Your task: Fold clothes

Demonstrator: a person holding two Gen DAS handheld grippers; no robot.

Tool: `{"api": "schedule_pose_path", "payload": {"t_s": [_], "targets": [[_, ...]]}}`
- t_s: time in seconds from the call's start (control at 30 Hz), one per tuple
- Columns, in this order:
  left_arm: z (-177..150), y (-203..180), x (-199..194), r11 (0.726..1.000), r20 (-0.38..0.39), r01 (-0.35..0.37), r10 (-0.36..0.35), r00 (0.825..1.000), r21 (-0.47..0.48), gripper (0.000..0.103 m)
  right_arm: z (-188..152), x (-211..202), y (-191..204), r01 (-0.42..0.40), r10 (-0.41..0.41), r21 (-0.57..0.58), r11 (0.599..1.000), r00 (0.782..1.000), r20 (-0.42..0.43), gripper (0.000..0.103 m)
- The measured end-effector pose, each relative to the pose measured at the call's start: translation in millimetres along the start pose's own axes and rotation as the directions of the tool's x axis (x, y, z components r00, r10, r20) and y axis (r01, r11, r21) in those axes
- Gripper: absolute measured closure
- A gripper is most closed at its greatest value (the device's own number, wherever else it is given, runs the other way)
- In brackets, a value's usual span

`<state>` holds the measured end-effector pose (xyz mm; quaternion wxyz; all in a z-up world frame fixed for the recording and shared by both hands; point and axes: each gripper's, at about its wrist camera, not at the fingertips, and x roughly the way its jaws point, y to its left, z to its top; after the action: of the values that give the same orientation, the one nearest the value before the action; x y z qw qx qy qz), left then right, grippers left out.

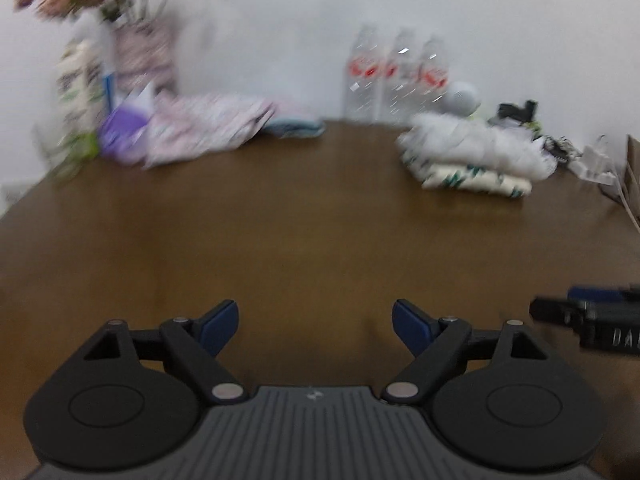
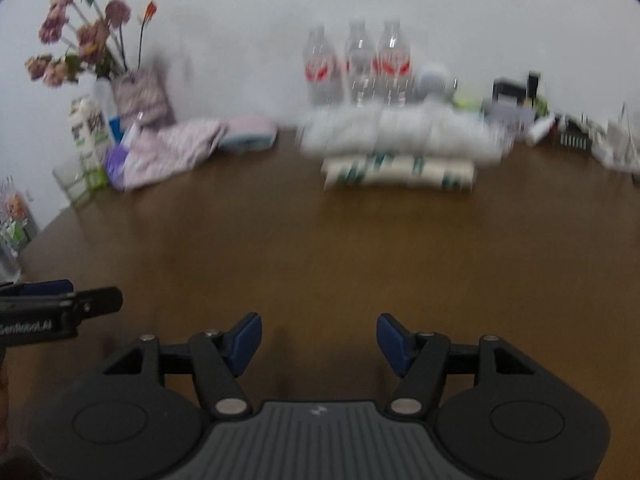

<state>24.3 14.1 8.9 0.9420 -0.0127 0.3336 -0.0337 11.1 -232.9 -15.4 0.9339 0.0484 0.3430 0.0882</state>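
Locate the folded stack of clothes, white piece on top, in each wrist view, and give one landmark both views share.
Left wrist view: the folded stack lies upper right, at the far side of the table.
Right wrist view: the folded stack lies upper centre, straight ahead.
Shared landmark: the three water bottles against the wall, just behind the stack.

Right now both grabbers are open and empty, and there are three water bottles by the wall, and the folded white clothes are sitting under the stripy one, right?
Nearly. In the right wrist view the folded white clothes sit on top of the stripy one, not under. The left gripper and right gripper are open and empty, and three water bottles stand by the wall.
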Motion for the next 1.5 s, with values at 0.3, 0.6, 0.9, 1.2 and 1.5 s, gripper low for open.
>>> {"api": "schedule_pose_path", "payload": {"t_s": [0.3, 0.6, 0.9, 1.2, 1.5], "targets": [[-38.0, 1.8, -7.1, 0.999, -0.041, -0.024, 0.025, 0.999, 0.028, 0.000, -35.2, -3.2, 45.4, 0.058, -0.055, -0.125, 0.990, 0.998, 0.023, 0.013], [-45.8, 0.2, -1.5, 0.997, -0.015, -0.064, 0.064, 0.998, 0.031, 0.000, -35.5, 2.9, 45.5, 0.103, -0.103, -0.088, 0.991, 0.995, 0.007, 0.000], [-45.6, 2.3, -2.3, 0.998, -0.016, -0.055, 0.056, 0.998, 0.028, 0.000, -31.7, 8.0, 43.1, 0.130, -0.129, -0.066, 0.989, 0.992, 0.009, 0.000], [-46.6, 0.3, -2.2, 0.998, -0.016, -0.054, 0.054, 0.998, 0.032, 0.000, -30.6, 10.6, 43.6, 0.147, -0.146, -0.051, 0.988, 0.989, 0.009, 0.000], [-47.6, 0.0, -1.3, 0.998, -0.016, -0.054, 0.055, 0.998, 0.031, 0.000, -31.6, 10.0, 46.5, 0.154, -0.153, -0.043, 0.987, 0.988, 0.011, 0.000]]}}
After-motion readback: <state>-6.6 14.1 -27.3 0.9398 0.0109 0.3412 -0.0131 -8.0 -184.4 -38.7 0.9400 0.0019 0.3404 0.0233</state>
